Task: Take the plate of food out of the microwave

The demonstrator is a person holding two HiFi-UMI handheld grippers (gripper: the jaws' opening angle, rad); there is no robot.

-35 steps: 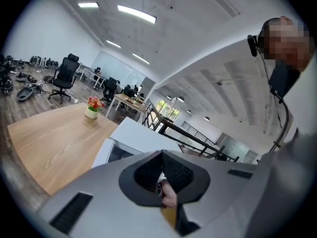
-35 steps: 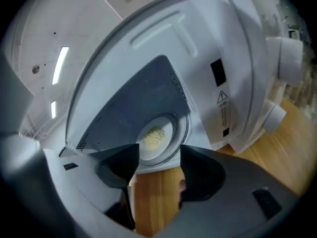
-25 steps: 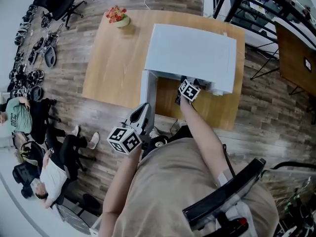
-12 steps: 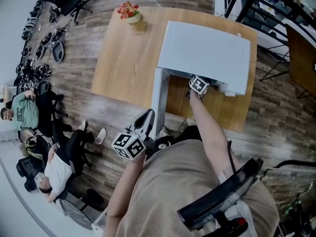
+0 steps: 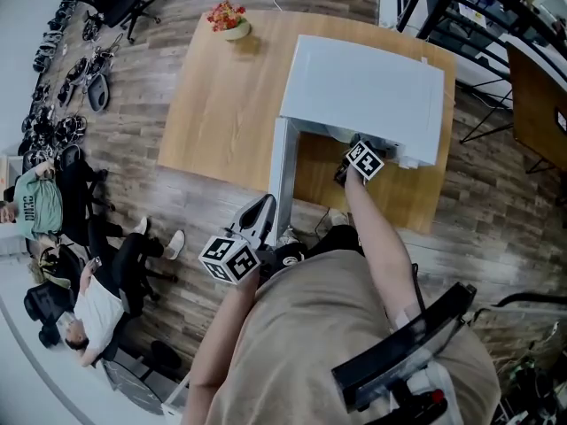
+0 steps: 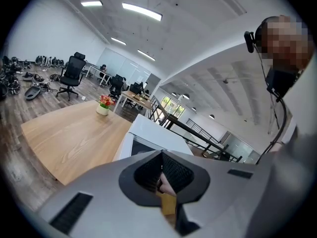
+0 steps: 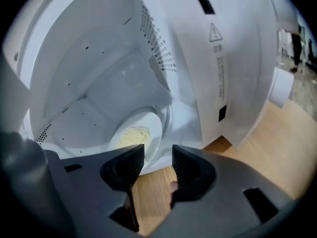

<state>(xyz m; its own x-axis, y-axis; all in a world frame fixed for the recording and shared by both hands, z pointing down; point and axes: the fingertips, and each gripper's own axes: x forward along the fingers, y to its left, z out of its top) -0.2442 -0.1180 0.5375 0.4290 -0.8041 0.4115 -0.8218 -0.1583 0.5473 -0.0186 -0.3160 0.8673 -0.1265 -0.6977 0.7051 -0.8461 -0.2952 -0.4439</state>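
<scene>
Right gripper (image 7: 157,155) just narrowed, apart, empty, facing plate (image 7: 136,133) in microwave (image 5: 363,87); left gripper (image 6: 161,170) closed.

The left gripper (image 6: 161,168) is filling the lower half of the frame, its jaws pressing together. Behind it, at centre, the white microwave (image 6: 157,133) is standing on the wooden table (image 6: 64,138), which is stretching leftward; a pot of flowers (image 6: 103,105) is sitting at its far edge

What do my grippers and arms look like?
The left gripper and right gripper are grey, with black ribbed fingers and a white cube of black square markers each. Top beige, forearms bare. The right gripper's jaws have just been closing, empty.
</scene>
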